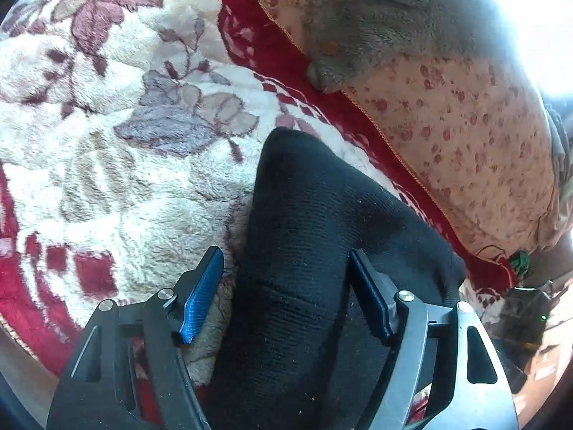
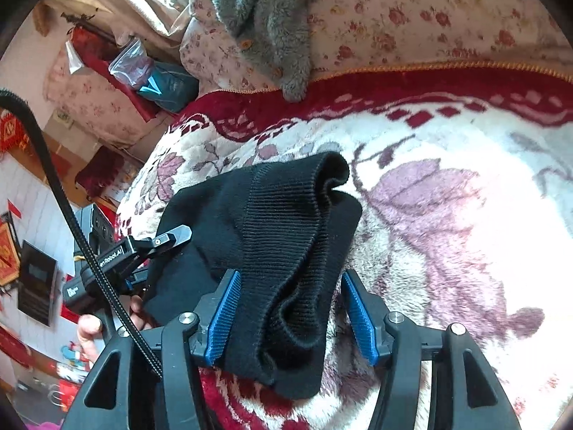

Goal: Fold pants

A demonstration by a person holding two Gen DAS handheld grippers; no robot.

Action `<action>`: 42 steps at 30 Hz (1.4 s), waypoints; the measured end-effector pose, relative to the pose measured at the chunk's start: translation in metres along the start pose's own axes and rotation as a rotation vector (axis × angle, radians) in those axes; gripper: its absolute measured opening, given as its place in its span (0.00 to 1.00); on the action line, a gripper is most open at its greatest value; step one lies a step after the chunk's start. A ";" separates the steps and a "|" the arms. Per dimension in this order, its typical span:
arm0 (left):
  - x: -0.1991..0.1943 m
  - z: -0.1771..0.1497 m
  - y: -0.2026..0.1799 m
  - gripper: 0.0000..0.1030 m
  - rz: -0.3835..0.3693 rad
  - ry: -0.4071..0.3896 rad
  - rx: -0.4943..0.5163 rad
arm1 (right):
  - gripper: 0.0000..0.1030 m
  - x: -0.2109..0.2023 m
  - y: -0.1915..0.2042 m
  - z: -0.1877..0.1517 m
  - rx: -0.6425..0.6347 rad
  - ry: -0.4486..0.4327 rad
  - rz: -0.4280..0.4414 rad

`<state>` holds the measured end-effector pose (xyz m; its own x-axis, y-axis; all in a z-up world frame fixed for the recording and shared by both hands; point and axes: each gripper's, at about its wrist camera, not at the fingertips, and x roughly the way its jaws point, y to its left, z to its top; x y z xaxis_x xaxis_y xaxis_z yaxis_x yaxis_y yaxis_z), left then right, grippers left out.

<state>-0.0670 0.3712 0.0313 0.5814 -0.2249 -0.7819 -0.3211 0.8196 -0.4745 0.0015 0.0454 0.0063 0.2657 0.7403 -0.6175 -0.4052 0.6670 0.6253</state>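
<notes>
1. The black pants [image 2: 272, 251] lie bunched on the flowered blanket [image 2: 447, 215], near edge; soft, light, floppy knit.
2. Left gripper [image 1: 286, 286] and right gripper [image 2: 286, 308] both straddle the cloth, jaws apart, gripping nothing.
3. Best hold: the ribbed cuff [image 2: 286, 200].

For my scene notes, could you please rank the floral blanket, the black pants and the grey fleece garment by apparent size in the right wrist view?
1. floral blanket
2. black pants, enlarged by nearness to the camera
3. grey fleece garment, farther off, so its true size is unsure

Black ribbed pants [image 2: 283, 251], cream-and-red floral blanket [image 2: 447, 215], grey fleece [image 2: 272, 18]
</notes>
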 end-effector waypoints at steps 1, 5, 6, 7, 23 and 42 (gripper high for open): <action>-0.005 -0.001 -0.004 0.70 0.031 -0.014 0.006 | 0.54 -0.004 0.003 0.000 -0.016 -0.007 -0.014; -0.026 -0.007 -0.019 0.70 0.144 -0.102 0.044 | 0.54 -0.023 0.016 -0.001 -0.074 -0.055 -0.059; -0.031 -0.010 -0.023 0.70 0.169 -0.127 0.058 | 0.54 -0.029 0.021 -0.001 -0.095 -0.071 -0.068; -0.037 -0.014 -0.029 0.70 0.197 -0.152 0.078 | 0.54 -0.033 0.026 -0.001 -0.115 -0.081 -0.081; -0.078 -0.073 -0.083 0.70 0.375 -0.356 0.212 | 0.54 -0.052 0.076 -0.025 -0.279 -0.123 -0.148; -0.099 -0.106 -0.096 0.70 0.392 -0.371 0.192 | 0.54 -0.067 0.090 -0.046 -0.302 -0.128 -0.096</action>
<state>-0.1727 0.2594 0.1113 0.6812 0.2866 -0.6737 -0.4442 0.8932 -0.0692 -0.0926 0.0520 0.0816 0.4147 0.6927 -0.5901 -0.6089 0.6931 0.3857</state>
